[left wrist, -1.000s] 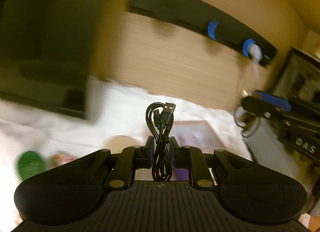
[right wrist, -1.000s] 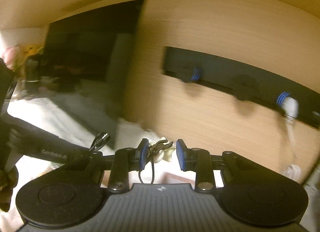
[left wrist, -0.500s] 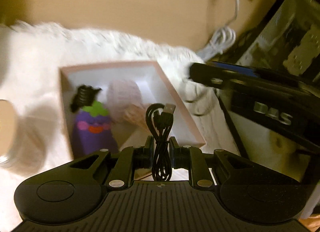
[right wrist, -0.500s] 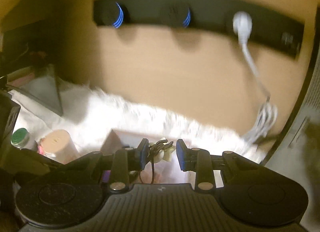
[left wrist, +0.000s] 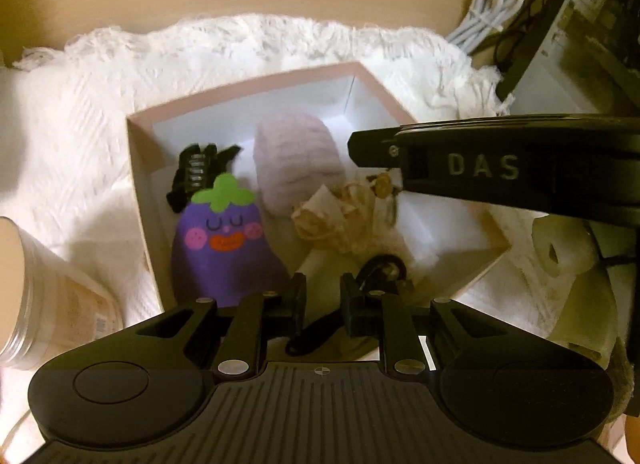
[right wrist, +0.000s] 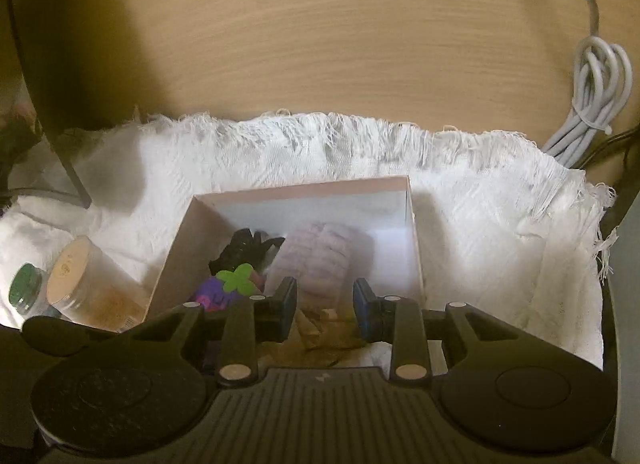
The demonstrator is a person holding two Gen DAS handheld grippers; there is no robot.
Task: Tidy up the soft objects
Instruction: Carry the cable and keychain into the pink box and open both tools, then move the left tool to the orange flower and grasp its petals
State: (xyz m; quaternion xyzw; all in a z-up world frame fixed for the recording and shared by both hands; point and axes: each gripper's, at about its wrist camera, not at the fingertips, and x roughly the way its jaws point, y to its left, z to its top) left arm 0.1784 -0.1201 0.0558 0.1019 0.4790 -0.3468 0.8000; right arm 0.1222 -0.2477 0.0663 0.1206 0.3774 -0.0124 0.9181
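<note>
Our left gripper (left wrist: 322,300) is matte black, with a ribbed base, two round side discs and silver screws along its finger arms. Our right gripper (right wrist: 325,304) matches it, though blue pads (right wrist: 360,306) line its fingers and "DAS" marks its side.

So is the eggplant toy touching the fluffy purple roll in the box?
Touching. In the left wrist view, the eggplant plush has its upper right edge pressed against the lavender knit roll, with no gap showing between them.
</note>
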